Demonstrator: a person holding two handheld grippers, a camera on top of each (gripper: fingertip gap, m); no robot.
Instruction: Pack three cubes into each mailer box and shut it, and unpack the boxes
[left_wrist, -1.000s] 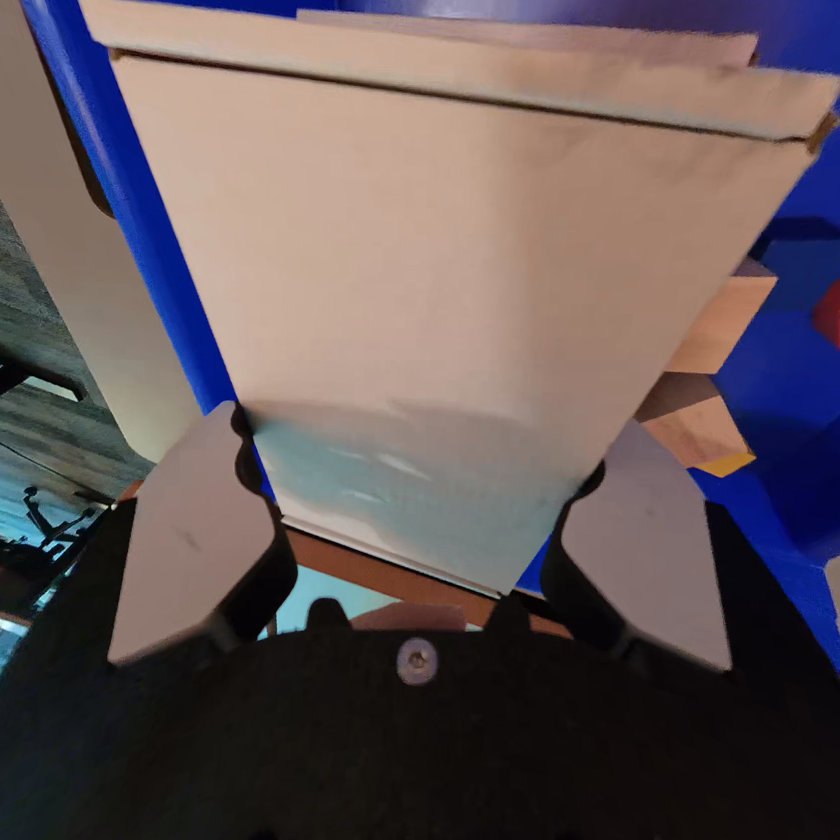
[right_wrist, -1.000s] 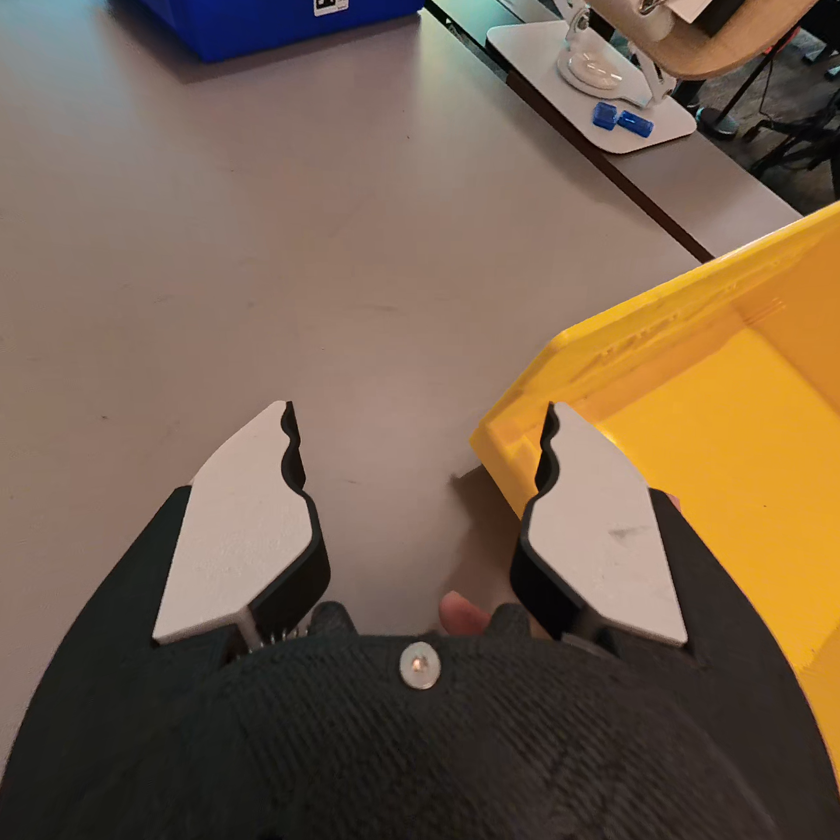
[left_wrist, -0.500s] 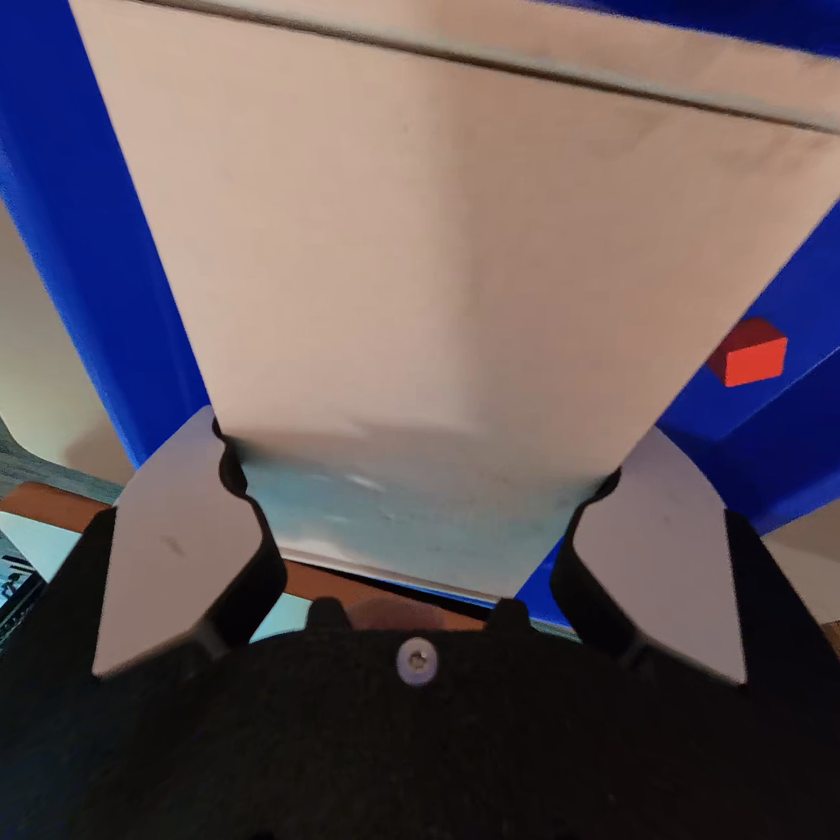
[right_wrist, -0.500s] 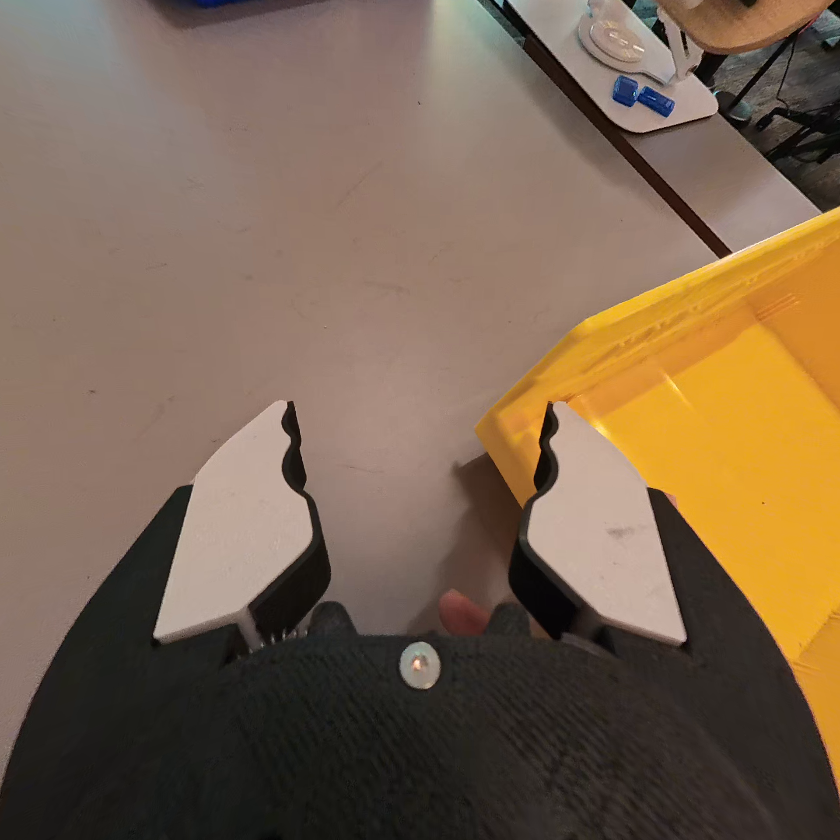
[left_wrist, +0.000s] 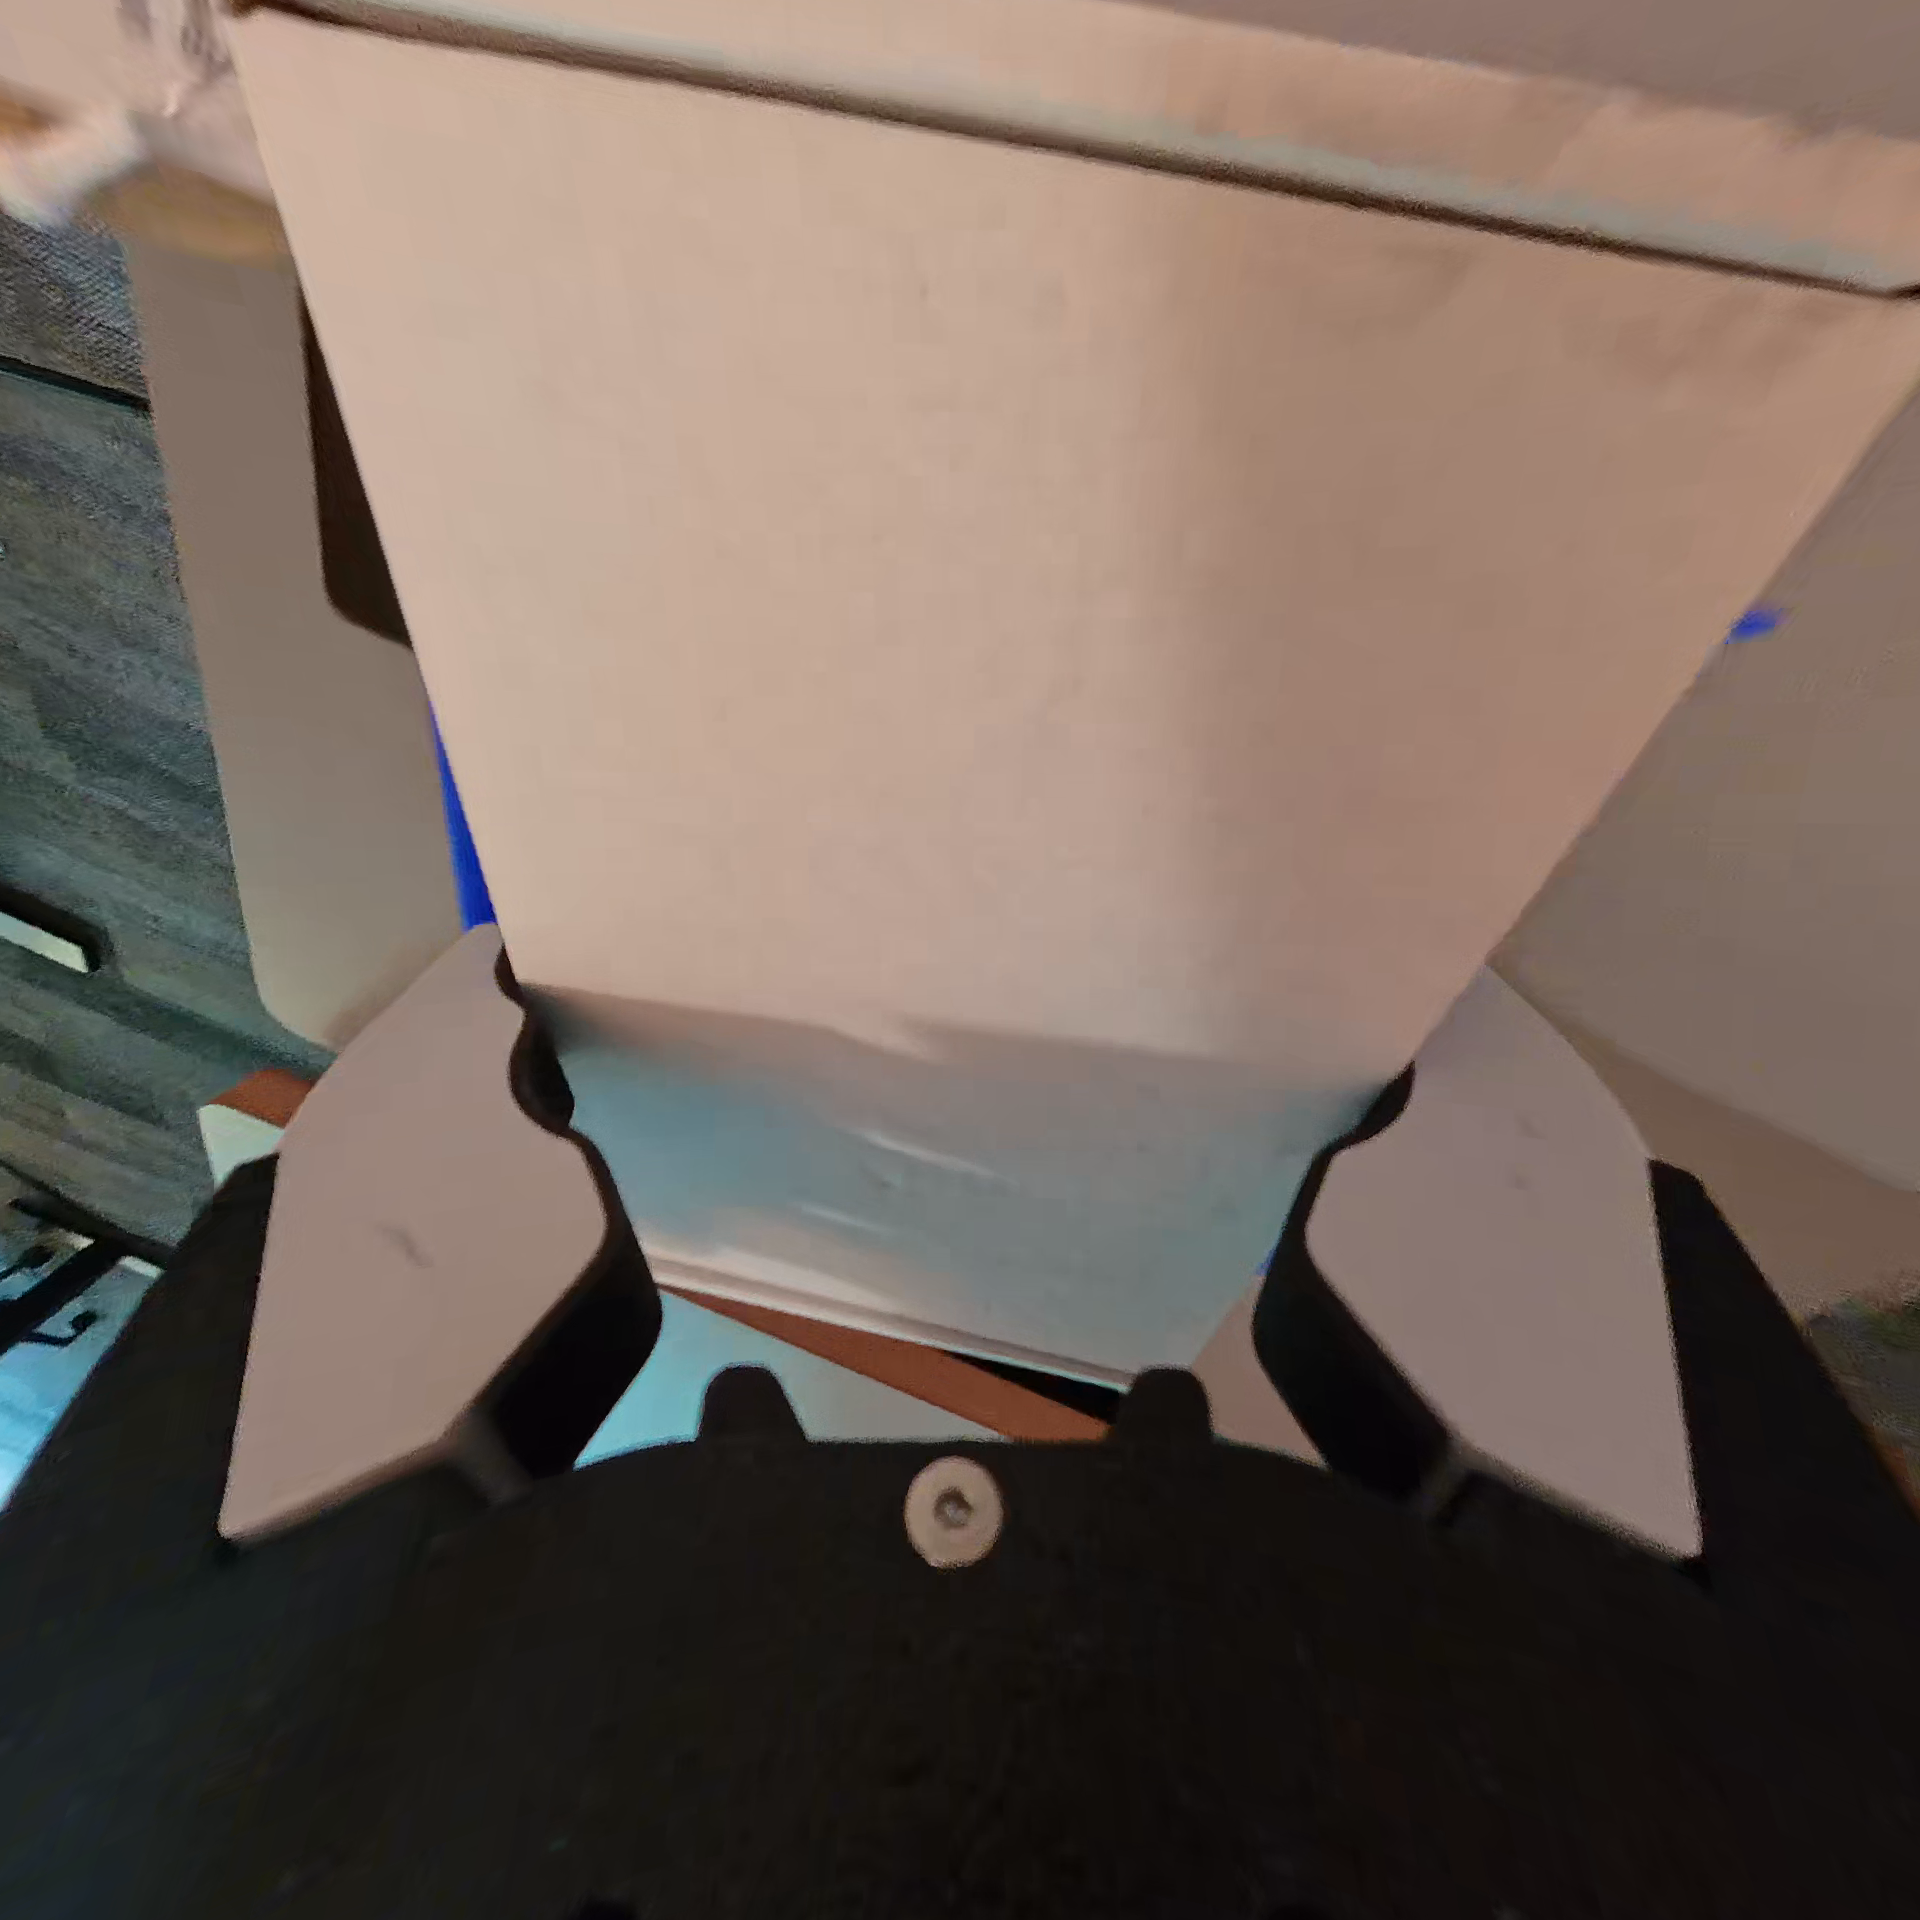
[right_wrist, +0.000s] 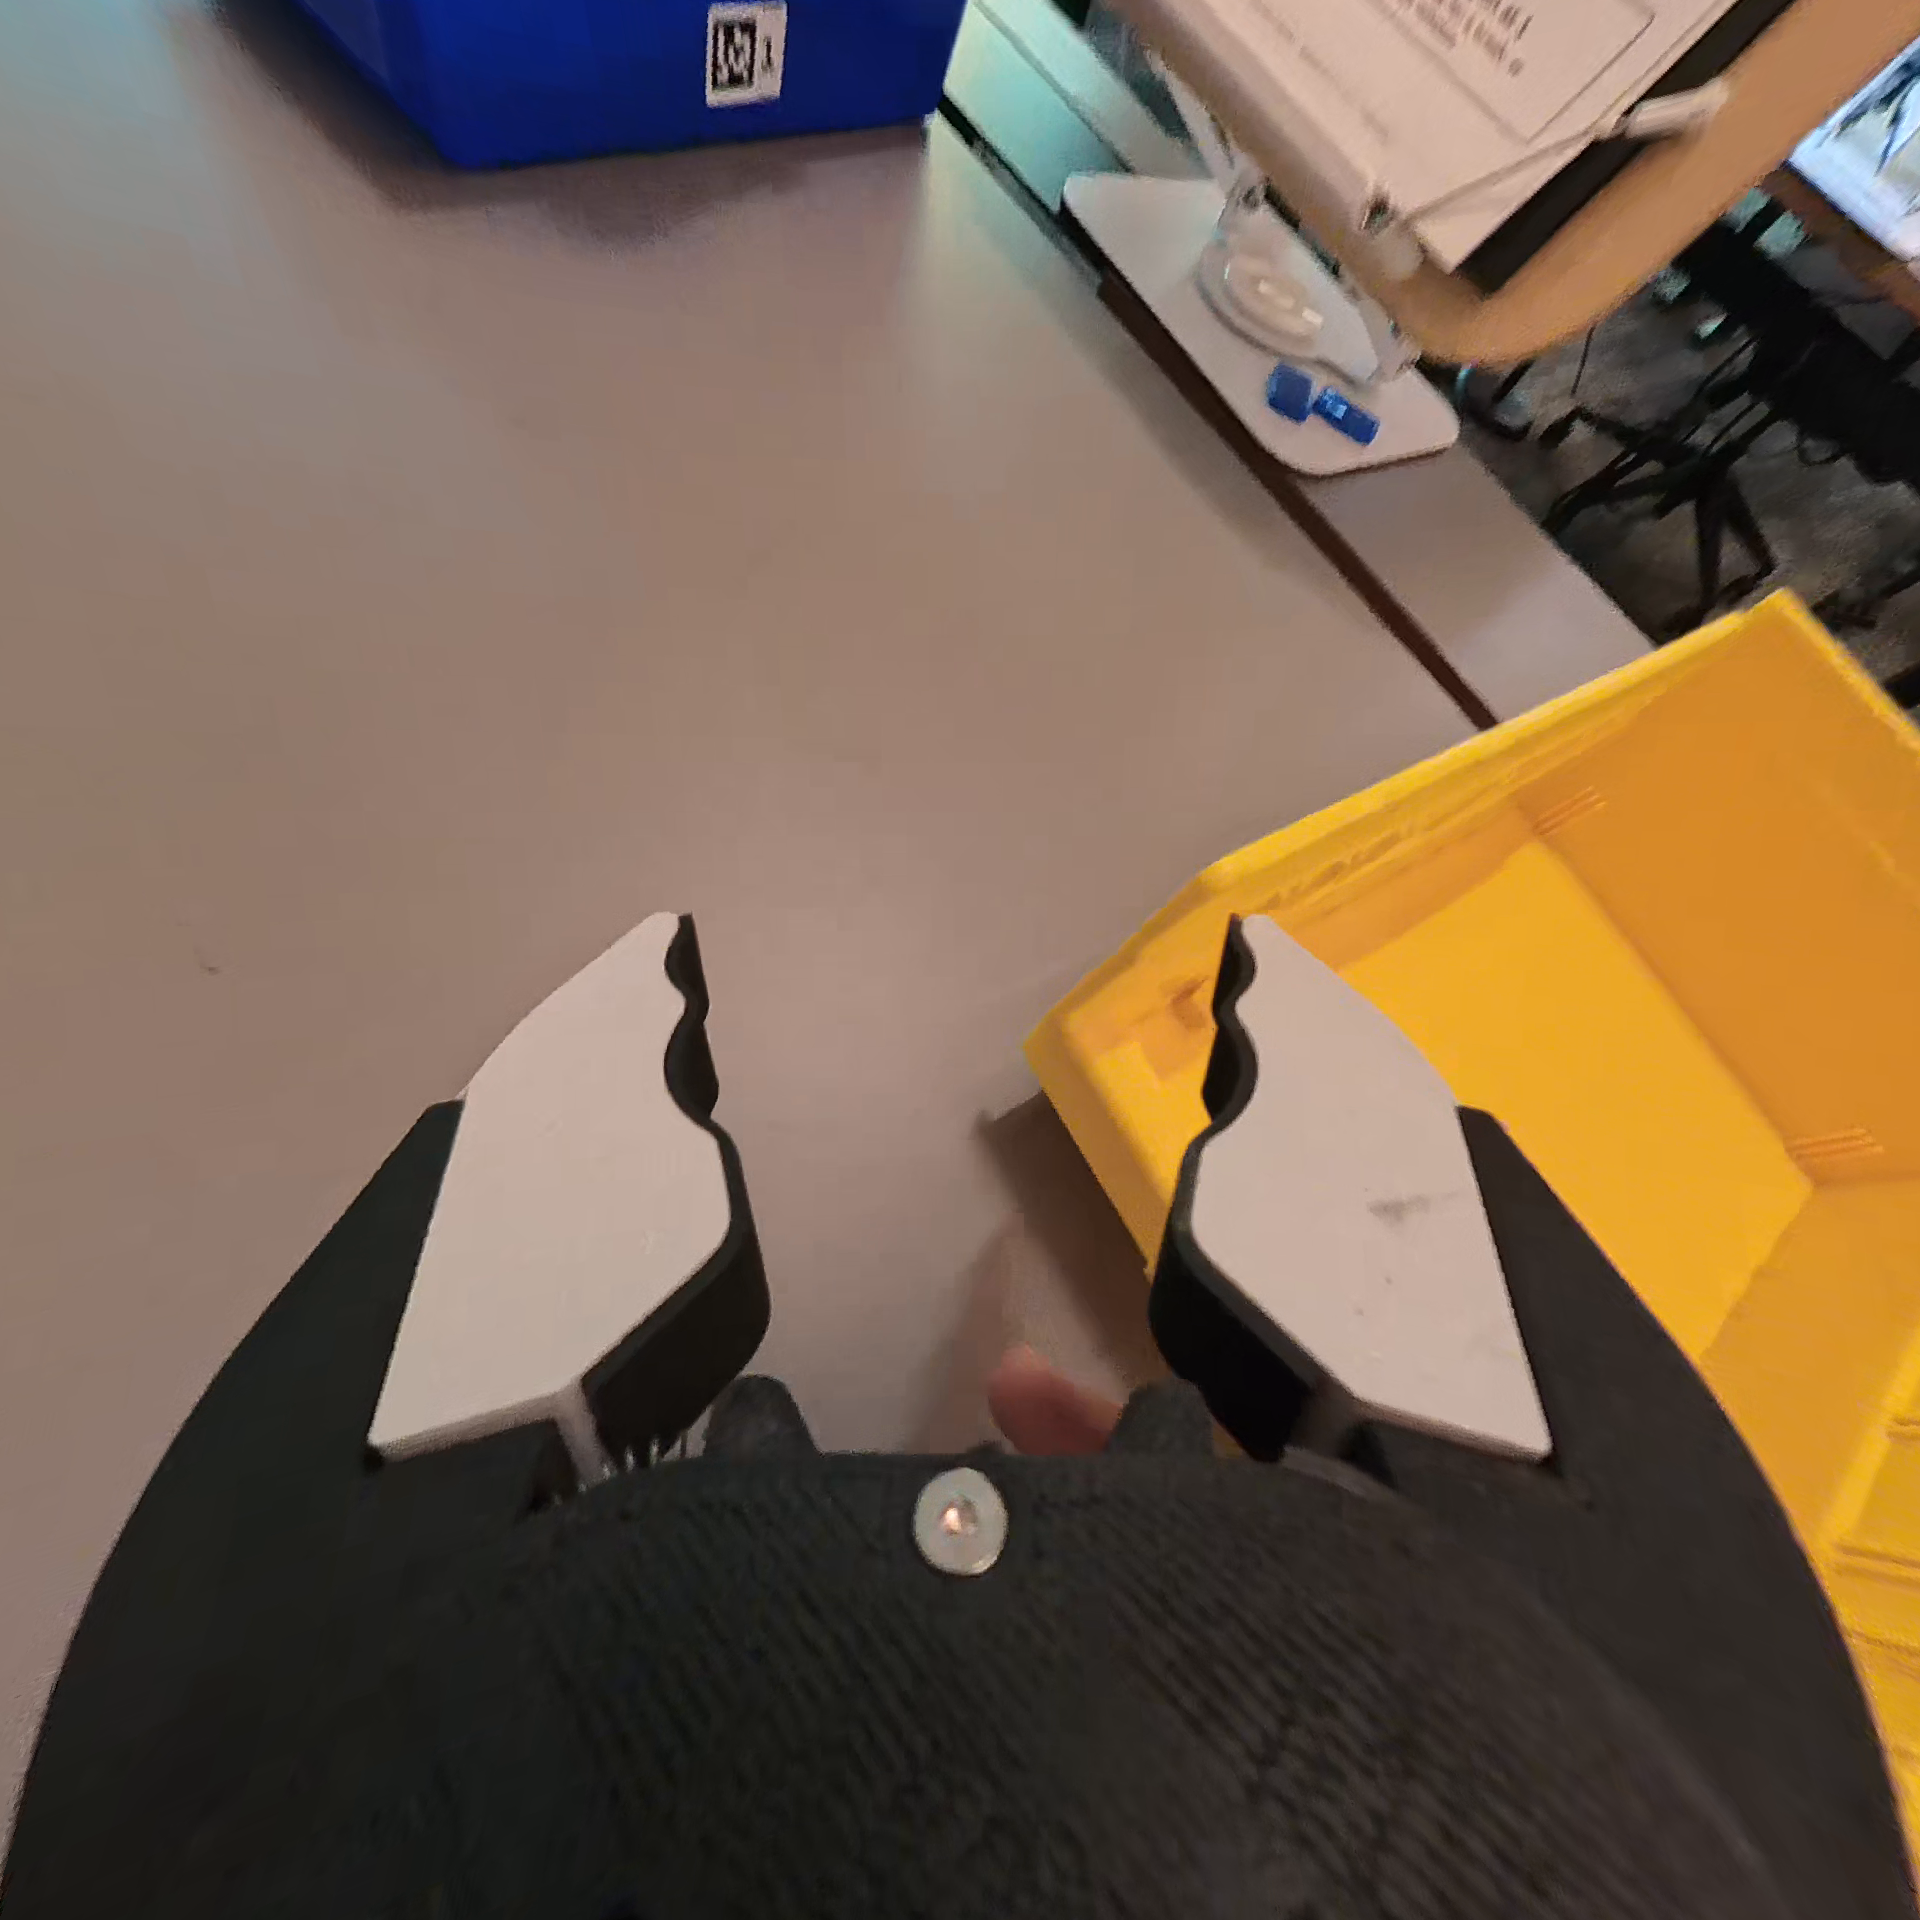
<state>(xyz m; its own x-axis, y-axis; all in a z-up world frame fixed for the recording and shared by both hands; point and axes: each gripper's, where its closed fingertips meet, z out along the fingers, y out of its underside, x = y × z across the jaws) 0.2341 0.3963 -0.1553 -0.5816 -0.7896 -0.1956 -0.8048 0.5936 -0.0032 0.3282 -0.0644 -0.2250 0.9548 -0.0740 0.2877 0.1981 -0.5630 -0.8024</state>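
Observation:
My left gripper (left_wrist: 956, 1023) is shut on a pale cardboard mailer box (left_wrist: 904, 582), gripping its near end by the two sides. The box fills most of the left wrist view and is held up off the surface, tilted. Its lid edge shows as a dark seam near the top. No cubes are in view. My right gripper (right_wrist: 961, 940) is open and empty, low over the grey table (right_wrist: 520, 571), with its right finger over the corner of a yellow bin (right_wrist: 1558, 987).
The yellow bin looks empty inside. A blue bin (right_wrist: 623, 62) with a tag stands at the far edge of the table. A stand with a white base (right_wrist: 1257, 343) and papers sits on a neighbouring table at the right. A slice of blue (left_wrist: 457, 831) shows beside the box. Tip to tip, the grippers are about 50 cm apart.
The left gripper has swung with the box away from the blue bin; the blue walls and the red cube have left its view. The right gripper has tilted up a little and stays open.

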